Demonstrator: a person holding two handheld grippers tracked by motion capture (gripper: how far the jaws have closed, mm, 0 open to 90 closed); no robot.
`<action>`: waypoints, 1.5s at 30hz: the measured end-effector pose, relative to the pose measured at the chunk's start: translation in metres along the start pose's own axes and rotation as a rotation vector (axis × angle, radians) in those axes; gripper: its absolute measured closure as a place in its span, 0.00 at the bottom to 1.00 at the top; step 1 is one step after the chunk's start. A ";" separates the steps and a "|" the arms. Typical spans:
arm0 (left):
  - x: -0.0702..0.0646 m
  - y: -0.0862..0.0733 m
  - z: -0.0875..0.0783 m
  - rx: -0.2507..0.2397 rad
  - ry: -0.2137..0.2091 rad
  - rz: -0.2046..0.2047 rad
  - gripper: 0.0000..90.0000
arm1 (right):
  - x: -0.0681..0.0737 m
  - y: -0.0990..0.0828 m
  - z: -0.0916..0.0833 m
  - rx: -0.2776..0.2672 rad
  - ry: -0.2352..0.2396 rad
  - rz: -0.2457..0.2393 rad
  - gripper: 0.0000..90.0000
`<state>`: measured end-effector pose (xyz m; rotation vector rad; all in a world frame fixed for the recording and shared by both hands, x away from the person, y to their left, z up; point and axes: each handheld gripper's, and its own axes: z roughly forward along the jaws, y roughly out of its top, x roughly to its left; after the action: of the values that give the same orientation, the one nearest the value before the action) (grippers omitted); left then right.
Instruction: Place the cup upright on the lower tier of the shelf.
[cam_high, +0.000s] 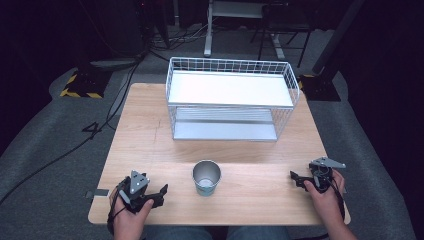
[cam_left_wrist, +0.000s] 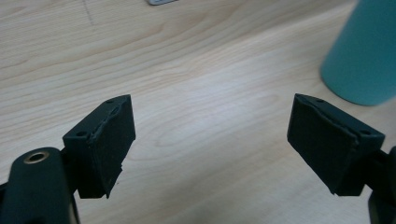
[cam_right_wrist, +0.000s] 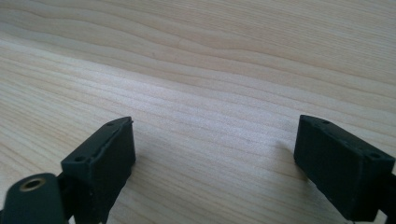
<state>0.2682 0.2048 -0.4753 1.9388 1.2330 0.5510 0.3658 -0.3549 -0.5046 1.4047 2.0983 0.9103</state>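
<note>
A teal cup (cam_high: 206, 177) with a metal inside stands upright near the front middle of the wooden table (cam_high: 145, 130). My left gripper (cam_high: 159, 193) rests low at the front left, open, jaws pointing right toward the cup and a short way from it. In the left gripper view the cup (cam_left_wrist: 362, 56) is at the upper right, beyond my open left gripper (cam_left_wrist: 212, 140). My right gripper (cam_high: 296, 178) sits at the front right, open and pointing left. Bare wood lies between the jaws of my right gripper (cam_right_wrist: 212, 163) in its own view.
A white wire rack (cam_high: 230, 97) with two shelves stands at the back middle of the table. A grey tag (cam_high: 98, 193) sticks out at the table's front left edge. Cables and stand bases lie on the floor behind.
</note>
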 end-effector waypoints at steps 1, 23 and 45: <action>-0.003 -0.001 -0.002 -0.002 -0.007 0.005 0.18 | 0.000 0.000 0.000 0.000 0.000 0.000 0.14; -0.066 0.006 -0.004 -0.057 -0.144 0.083 0.17 | 0.000 0.000 0.000 0.000 0.000 0.000 0.14; -0.090 0.002 0.031 -0.089 -0.220 0.061 0.17 | 0.002 -0.001 -0.002 0.002 0.003 0.000 0.15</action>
<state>0.2515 0.1118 -0.4894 1.9104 0.9985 0.4037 0.3629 -0.3537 -0.5045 1.4052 2.1023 0.9108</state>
